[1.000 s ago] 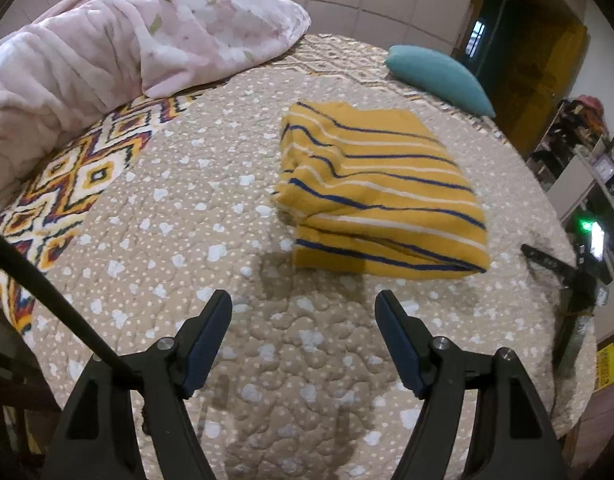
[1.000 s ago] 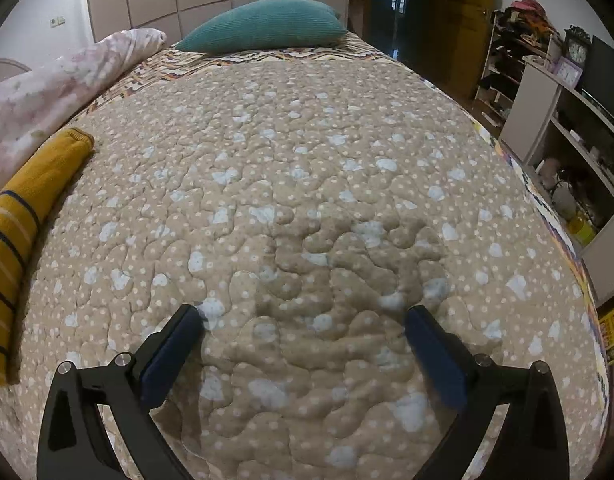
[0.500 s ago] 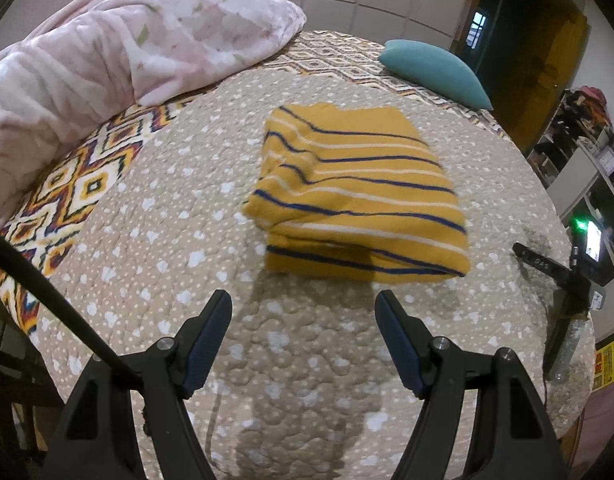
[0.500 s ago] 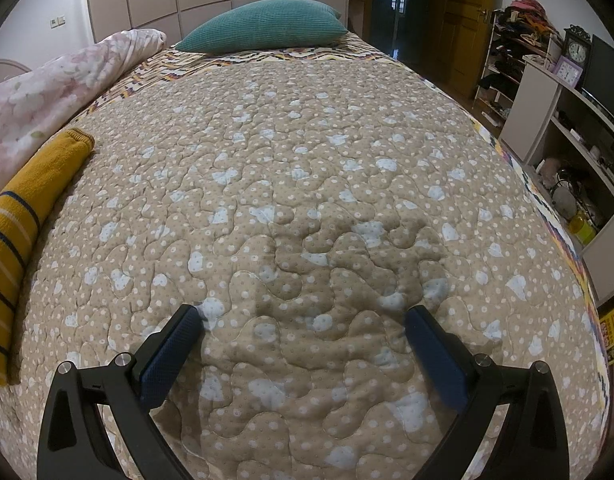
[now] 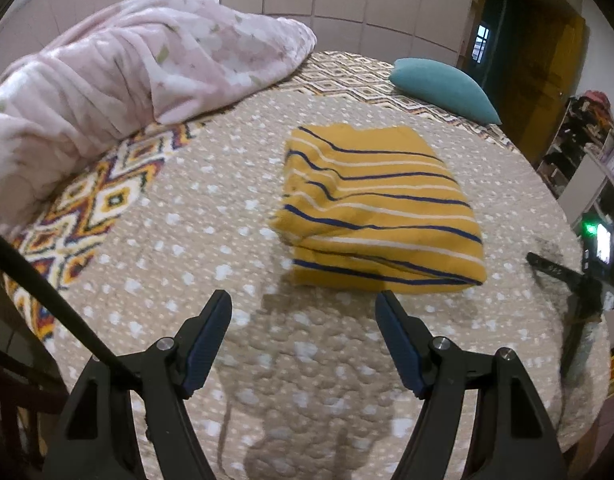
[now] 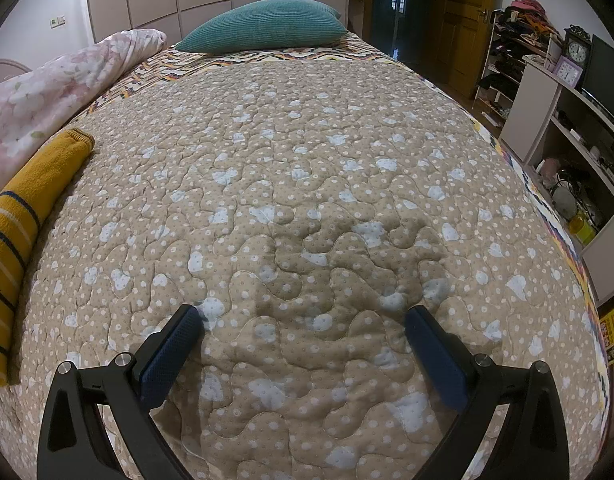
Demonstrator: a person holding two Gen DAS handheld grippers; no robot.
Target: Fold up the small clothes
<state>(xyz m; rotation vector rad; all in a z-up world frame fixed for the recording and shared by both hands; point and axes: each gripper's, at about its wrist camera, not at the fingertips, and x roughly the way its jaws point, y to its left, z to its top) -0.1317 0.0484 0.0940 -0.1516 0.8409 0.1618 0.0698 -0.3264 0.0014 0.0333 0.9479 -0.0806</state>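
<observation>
Jaws on your left gripper (image 5: 303, 312) and right gripper (image 6: 303, 330) stand wide and empty; the folded striped yellow garment (image 5: 377, 204) lies on the bed quilt (image 6: 307, 184), probably soft and limp, so pinch a layered edge.

The left gripper (image 5: 303, 304) has a matte black plastic frame, its two arms branching in a Y with triangular cut-outs near the base. Each arm carries round silver screws at its joints. The fingers (image 5: 209, 338) are faced with dark blue pads of fine dimpled texture. A thin black cable crosses the lower left corner and meets the left arm. The right gripper (image 6: 303, 320) is built alike: black frame, triangular openings, silver screws, and blue pads on its fingers (image 6: 169, 354) with a clear knurled grain.
</observation>
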